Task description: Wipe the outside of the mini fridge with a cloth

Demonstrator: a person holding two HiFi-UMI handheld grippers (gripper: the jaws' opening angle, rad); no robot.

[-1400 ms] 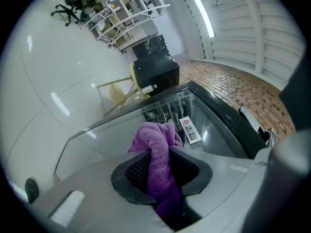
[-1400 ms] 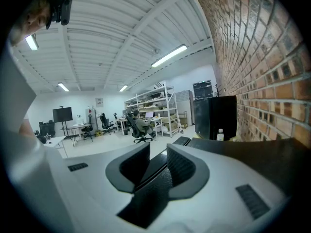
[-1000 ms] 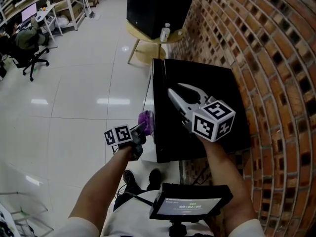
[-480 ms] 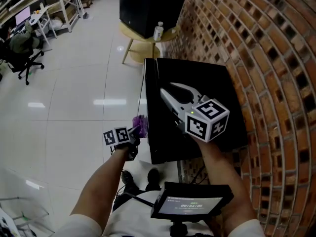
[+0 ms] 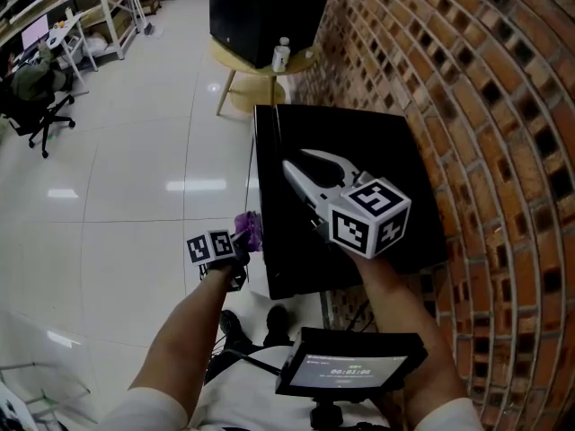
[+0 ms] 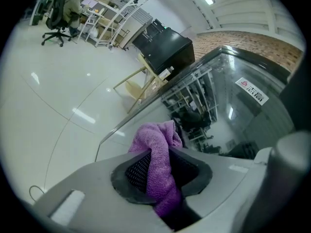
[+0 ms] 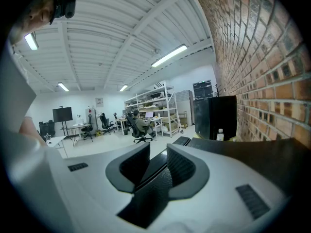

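Mini fridge: a glossy black box with its back to the brick wall. The door is mirror-smooth and reflects the room.

Purple terry cloth: bunched and fuzzy, clamped in the left gripper. It has dropped lower down the fridge's front over the last second, so a downward wiping pass on the door is judged under way.

Right gripper: unmoved above the fridge top. Its jaws stand narrowly apart with nothing between them.
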